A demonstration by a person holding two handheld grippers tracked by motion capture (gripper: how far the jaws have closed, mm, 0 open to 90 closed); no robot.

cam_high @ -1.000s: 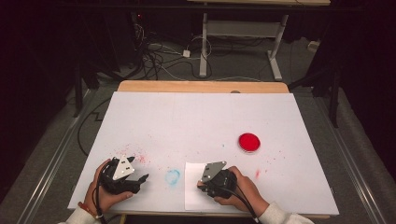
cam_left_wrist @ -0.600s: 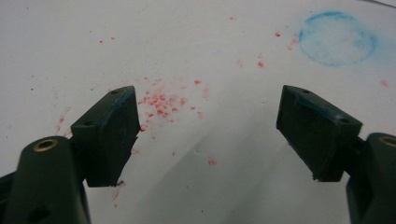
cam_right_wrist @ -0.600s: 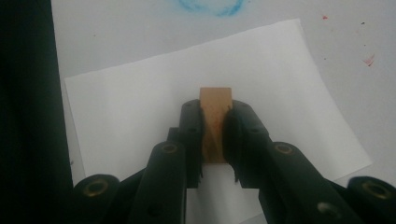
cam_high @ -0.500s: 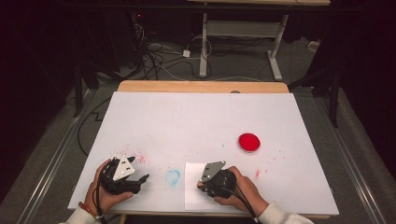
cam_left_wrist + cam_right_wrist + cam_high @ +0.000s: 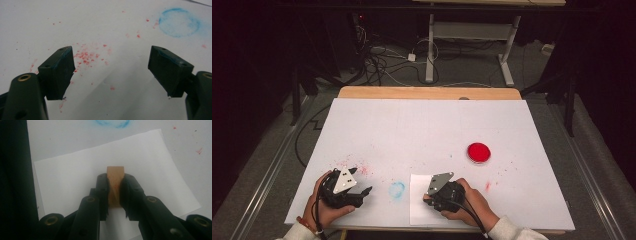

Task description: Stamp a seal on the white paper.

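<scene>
Matt paper sheet [image 5: 75,182]; block [image 5: 115,173] looks like bare wood.

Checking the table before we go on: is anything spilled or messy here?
Yes. Red specks are scattered over the white table cover near the left gripper, and a smudged blue ring sits beside the sheet of paper. They look like leftover stains.

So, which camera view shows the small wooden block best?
The right gripper view: the wooden block sits close, clamped between the right claw's jaws above the white paper. The high view hides it beneath that claw.
</scene>
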